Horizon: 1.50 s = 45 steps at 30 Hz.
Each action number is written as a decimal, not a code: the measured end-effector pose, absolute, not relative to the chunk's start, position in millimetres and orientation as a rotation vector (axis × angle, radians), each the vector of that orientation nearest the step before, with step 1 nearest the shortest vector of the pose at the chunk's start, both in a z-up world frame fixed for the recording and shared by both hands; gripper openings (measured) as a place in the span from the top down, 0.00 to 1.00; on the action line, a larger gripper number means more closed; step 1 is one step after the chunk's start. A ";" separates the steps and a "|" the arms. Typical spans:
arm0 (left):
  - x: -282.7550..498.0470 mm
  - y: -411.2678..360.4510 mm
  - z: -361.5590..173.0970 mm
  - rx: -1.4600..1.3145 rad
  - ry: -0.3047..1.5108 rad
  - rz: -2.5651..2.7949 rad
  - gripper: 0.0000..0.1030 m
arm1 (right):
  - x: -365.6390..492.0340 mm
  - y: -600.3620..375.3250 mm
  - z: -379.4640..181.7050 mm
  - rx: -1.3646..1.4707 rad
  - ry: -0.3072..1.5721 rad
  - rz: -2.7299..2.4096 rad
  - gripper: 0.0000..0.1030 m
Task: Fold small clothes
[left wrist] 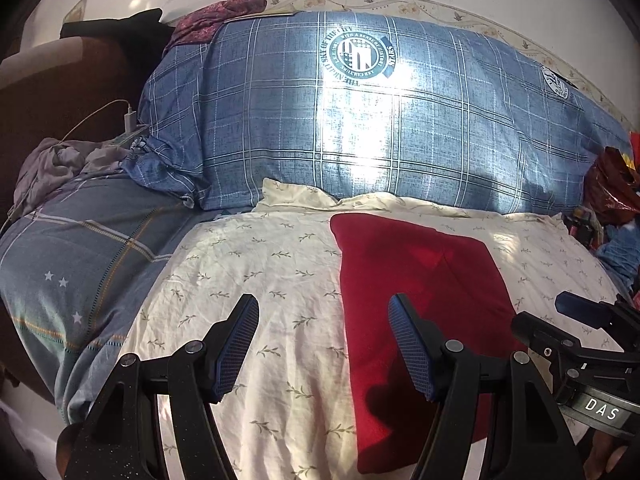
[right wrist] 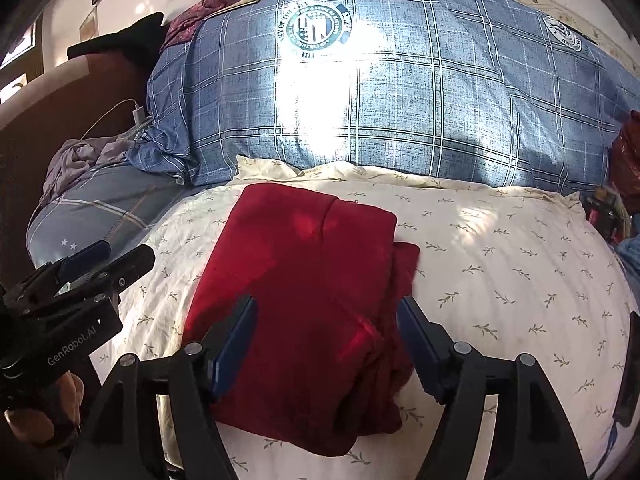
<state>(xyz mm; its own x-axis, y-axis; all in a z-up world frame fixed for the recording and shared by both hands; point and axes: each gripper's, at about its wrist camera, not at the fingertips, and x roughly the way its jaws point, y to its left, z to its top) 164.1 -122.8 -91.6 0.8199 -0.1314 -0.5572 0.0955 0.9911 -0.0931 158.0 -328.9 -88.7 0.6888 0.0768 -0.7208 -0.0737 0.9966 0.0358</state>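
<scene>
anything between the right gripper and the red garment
Nothing visible does. The right gripper is open above the folded red garment on the cream leaf-print sheet, with only open air between. The left gripper sits off to the side.

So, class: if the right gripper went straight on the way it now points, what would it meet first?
Probably the folded red garment: the open right gripper aims straight over it. Depth is unclear.

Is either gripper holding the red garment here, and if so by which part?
Nothing is held. Both the left gripper and right gripper are open above the folded red garment, which lies free on the cream sheet.
</scene>
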 end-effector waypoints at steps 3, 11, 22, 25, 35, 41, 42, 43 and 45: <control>163.7 -122.8 -92.1 -0.058 0.597 -0.117 0.35 | 159.1 -328.1 -90.1 0.009 0.810 0.087 0.28; 163.6 -122.7 -94.7 -0.048 0.598 -0.115 0.35 | 159.5 -323.5 -97.5 -0.001 0.828 0.096 0.28; 166.1 -121.8 -97.3 -0.046 0.603 -0.117 0.35 | 160.8 -322.7 -99.9 -0.005 0.834 0.091 0.28; 167.5 -122.4 -98.3 -0.045 0.607 -0.117 0.35 | 162.9 -323.0 -102.3 -0.009 0.843 0.082 0.28; 172.7 -127.5 -101.5 -0.038 0.620 -0.123 0.35 | 165.4 -325.4 -105.9 -0.010 0.854 0.070 0.26; 175.7 -128.8 -102.0 -0.040 0.629 -0.122 0.35 | 165.9 -325.5 -106.3 -0.007 0.854 0.069 0.26; 175.9 -129.0 -101.9 -0.039 0.628 -0.120 0.35 | 166.5 -325.5 -106.5 -0.006 0.856 0.071 0.26; 176.1 -129.6 -101.8 -0.038 0.627 -0.119 0.35 | 167.0 -325.5 -106.6 -0.006 0.857 0.074 0.26; 175.8 -130.3 -102.0 -0.039 0.627 -0.117 0.35 | 167.7 -325.3 -107.2 -0.005 0.858 0.075 0.26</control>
